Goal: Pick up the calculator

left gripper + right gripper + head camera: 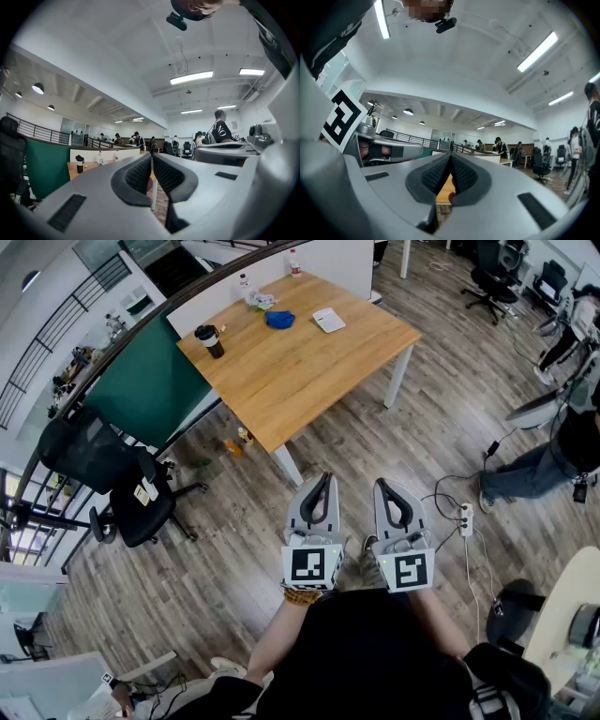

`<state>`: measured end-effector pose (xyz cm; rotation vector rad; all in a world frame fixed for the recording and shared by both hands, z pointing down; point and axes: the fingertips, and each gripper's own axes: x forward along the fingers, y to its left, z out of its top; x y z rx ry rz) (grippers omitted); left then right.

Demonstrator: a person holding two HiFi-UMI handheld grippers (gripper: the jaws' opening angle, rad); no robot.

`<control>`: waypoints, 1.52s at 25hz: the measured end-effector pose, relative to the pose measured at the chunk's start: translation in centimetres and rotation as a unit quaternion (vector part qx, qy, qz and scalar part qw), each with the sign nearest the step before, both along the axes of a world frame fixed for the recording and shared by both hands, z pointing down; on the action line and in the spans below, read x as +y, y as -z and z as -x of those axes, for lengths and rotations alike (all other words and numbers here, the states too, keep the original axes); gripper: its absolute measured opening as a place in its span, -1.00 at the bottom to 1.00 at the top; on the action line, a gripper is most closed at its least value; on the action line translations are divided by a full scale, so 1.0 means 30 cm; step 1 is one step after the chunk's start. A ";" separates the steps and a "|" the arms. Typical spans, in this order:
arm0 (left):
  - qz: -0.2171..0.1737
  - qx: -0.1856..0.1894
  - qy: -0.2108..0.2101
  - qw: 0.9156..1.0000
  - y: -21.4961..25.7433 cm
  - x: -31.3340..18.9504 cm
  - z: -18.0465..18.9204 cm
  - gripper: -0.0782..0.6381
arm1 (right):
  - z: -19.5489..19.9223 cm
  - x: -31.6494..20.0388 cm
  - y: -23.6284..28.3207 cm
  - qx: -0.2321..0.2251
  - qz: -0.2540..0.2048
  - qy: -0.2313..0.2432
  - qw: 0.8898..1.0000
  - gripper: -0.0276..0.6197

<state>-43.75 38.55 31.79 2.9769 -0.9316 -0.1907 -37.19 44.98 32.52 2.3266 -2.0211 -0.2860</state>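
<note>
A wooden table [300,371] stands ahead. On its far side lies a flat, pale rectangular thing [328,320] that looks like the calculator. My left gripper [323,478] and right gripper [384,486] are side by side over the wooden floor, well short of the table and pointing toward it. Both are shut with nothing between the jaws. In the left gripper view the left gripper [152,157] has its pads pressed together, with the table [89,167] low at the left. In the right gripper view the right gripper [450,157] is shut too, and the tabletop [446,187] shows below the pads.
On the table are a black cup [210,340], a blue object [279,320] and two bottles [246,283]. A green partition [141,381] and a black office chair [141,501] stand at the left. A power strip [464,518] with cables lies on the floor at the right, near a person [544,465].
</note>
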 end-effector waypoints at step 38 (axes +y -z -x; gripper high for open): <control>0.003 0.017 0.047 0.999 -0.038 -0.376 -0.917 -0.69 | -0.853 -0.424 -0.054 0.001 0.019 0.023 1.000 -0.90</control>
